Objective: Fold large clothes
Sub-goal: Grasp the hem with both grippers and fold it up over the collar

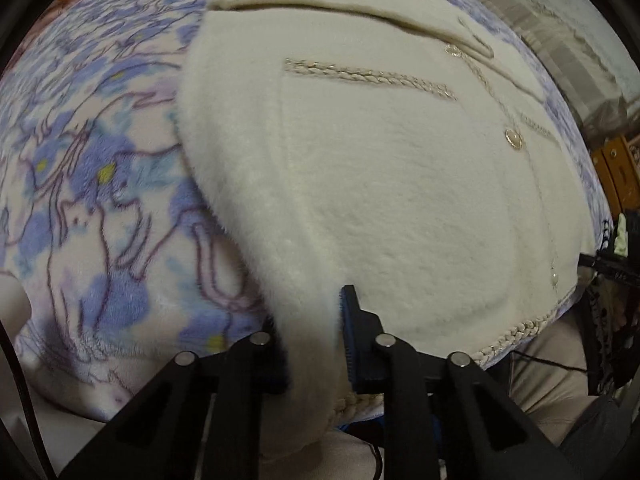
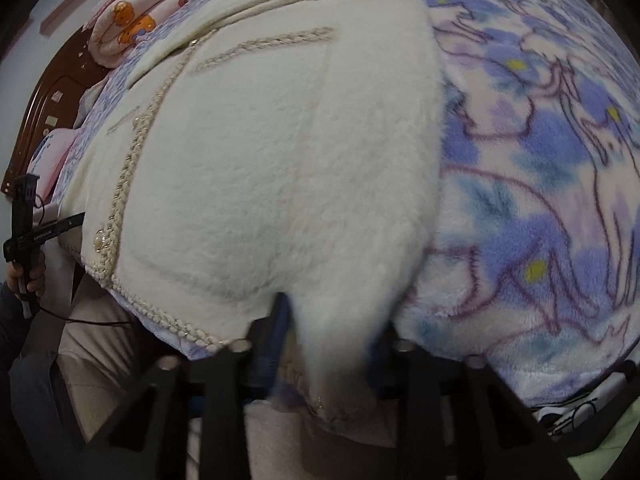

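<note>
- On a bed covered by a purple and white floral fleece blanket (image 1: pixel 92 184), a cream fuzzy jacket (image 1: pixel 380 184) lies front side up, its hem toward the cameras at the near edge of the bed.
- Braided trim (image 1: pixel 368 78) edges the chest pocket, the front opening and the hem; pearl-like buttons (image 1: pixel 513 138) run down the front.
- Left gripper (image 1: pixel 312 344): fabric from the jacket's near left hem corner fills the gap between its two black fingers. The jaws look closed on this fold.
- Right gripper (image 2: pixel 332 344): a bunch of the jacket's near right hem corner sits between its fingers. The fingertips are blurred and partly buried in pile, but the jaws appear clamped on the cloth.
- Both bottom corners seem held, so the step in hand is probably lifting the hem to fold it up toward the collar (image 1: pixel 320 2).
- Risks, as a judgement: the thick, plush pile could slip from either grip if the two sides are not raised evenly, leaving a crooked fold.
- Fleece may cling to fleece, so the blanket could drag up with the jacket.
- Stacked pink pillows (image 2: pixel 128 28) sit by a dark wooden headboard (image 2: pixel 52 108) at the far end, well apart from the jacket's hem.
</note>
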A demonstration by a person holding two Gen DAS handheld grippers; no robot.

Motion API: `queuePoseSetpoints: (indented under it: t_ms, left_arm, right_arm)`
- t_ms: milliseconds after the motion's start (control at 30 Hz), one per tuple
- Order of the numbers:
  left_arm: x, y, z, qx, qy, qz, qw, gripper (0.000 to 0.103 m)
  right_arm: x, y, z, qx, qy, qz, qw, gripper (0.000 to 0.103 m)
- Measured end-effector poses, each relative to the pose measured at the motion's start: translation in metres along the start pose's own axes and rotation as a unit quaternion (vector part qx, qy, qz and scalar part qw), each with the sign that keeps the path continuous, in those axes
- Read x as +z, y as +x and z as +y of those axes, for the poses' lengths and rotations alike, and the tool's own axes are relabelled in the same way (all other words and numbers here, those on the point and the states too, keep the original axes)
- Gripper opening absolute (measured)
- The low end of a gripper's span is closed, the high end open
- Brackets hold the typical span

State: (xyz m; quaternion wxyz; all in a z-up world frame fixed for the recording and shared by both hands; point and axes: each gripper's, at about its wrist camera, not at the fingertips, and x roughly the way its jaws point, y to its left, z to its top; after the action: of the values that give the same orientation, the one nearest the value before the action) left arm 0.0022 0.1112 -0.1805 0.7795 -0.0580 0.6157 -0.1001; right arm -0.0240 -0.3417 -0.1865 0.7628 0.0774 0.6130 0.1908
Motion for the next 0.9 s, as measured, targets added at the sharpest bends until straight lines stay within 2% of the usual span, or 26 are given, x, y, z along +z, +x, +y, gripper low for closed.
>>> queuePoseSetpoints:
  t_ms: [67,167,233,333,500,633,733,833,867,900]
  left_arm:
    - [0.007,-0.003,-0.003,-0.012,-0.012,0.007,0.9998,0.011]
    - [0.015,-0.020,0.001,-0.067,-0.048,-0.002,0.9966,0.011]
    - [0.022,-0.039,0.003,-0.112,-0.072,-0.023,0.9908,0.011]
    - [0.035,-0.065,0.002,-0.171,-0.116,-0.060,0.9765,0.011]
    - [0.078,-0.102,0.010,-0.239,-0.187,-0.131,0.9437,0.011]
    - [0.134,-0.124,0.023,-0.237,-0.212,-0.182,0.9305,0.011]
    - [0.185,-0.125,0.037,-0.219,-0.237,-0.210,0.9229,0.012]
    - [0.229,-0.110,0.060,-0.195,-0.254,-0.208,0.9242,0.020]
    - [0.245,-0.099,0.069,-0.185,-0.268,-0.201,0.9239,0.032]
    - [0.258,-0.091,0.080,-0.175,-0.279,-0.194,0.9241,0.056]
  right_arm:
    - [0.005,-0.006,0.008,-0.007,-0.013,0.000,1.000,0.013]
    - [0.010,-0.019,0.023,-0.009,-0.044,-0.007,0.999,0.012]
    - [0.015,-0.033,0.032,0.004,-0.056,-0.019,0.998,0.011]
    - [0.033,-0.062,0.039,0.063,-0.045,-0.064,0.995,0.011]
    - [0.092,-0.114,0.049,0.143,-0.022,-0.165,0.976,0.011]
    - [0.157,-0.143,0.050,0.157,-0.004,-0.221,0.963,0.011]
    - [0.212,-0.151,0.033,0.141,0.031,-0.250,0.957,0.011]
    - [0.261,-0.140,0.005,0.121,0.101,-0.252,0.955,0.018]
    - [0.276,-0.132,-0.004,0.107,0.117,-0.245,0.957,0.025]
    - [0.289,-0.122,-0.013,0.093,0.135,-0.233,0.958,0.032]
